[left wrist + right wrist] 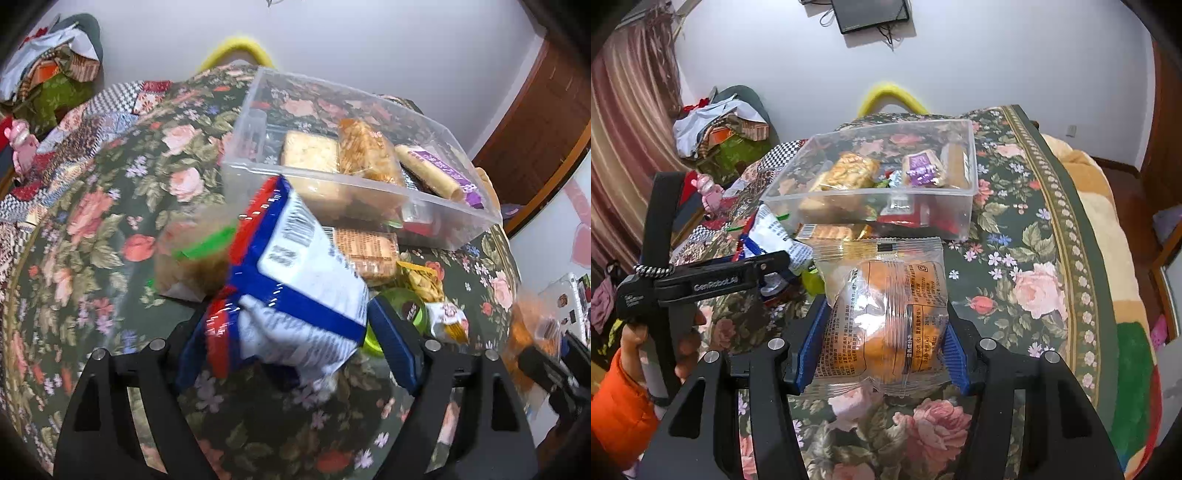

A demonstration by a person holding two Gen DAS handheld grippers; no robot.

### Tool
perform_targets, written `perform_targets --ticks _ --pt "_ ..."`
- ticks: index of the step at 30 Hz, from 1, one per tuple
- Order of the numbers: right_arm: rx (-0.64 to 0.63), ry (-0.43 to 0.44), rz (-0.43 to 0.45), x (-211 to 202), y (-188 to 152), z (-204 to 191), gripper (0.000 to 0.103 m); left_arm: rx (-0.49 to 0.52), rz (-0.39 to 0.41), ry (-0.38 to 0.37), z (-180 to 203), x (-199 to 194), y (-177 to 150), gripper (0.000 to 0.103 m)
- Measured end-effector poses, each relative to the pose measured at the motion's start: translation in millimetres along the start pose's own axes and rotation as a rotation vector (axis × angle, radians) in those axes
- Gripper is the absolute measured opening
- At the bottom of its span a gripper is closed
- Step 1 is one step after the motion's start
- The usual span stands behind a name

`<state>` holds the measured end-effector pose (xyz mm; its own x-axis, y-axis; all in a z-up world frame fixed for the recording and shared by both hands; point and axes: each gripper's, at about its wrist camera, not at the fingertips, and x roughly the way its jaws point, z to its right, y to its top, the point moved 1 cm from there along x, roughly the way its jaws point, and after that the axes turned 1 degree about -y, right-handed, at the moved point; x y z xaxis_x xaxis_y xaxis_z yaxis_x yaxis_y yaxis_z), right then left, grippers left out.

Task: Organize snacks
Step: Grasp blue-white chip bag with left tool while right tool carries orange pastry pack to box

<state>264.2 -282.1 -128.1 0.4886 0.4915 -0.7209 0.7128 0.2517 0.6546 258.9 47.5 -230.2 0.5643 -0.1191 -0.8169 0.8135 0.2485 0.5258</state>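
Snacks partly sorted: several packets lie in the clear box (964, 206); others remain on the floral cloth (1034, 258). Right gripper (882, 354) clamps an orange bun packet (886, 317); left gripper (291, 350) stands parted around a blue-and-white bag (295, 273), grip unclear.

Clear bin (964, 206) part-filled; orange-cake packet (886, 314) upright.

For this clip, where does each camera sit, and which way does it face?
Left wrist: on the left claw, angled down over the blue-and-white snack bag toward the clear box; its own fingers show.
Right wrist: on the right claw, which grips an orange pastry pack, facing the same box; a hand with an orange sleeve shows.
Shared: box, floral cloth, both packs.
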Motion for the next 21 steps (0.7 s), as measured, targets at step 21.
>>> perform_targets --ticks 21 --pt "-0.009 -0.003 0.020 -3 8 -3 0.053 0.006 0.063 0.001 1 -31 -20 0.067"
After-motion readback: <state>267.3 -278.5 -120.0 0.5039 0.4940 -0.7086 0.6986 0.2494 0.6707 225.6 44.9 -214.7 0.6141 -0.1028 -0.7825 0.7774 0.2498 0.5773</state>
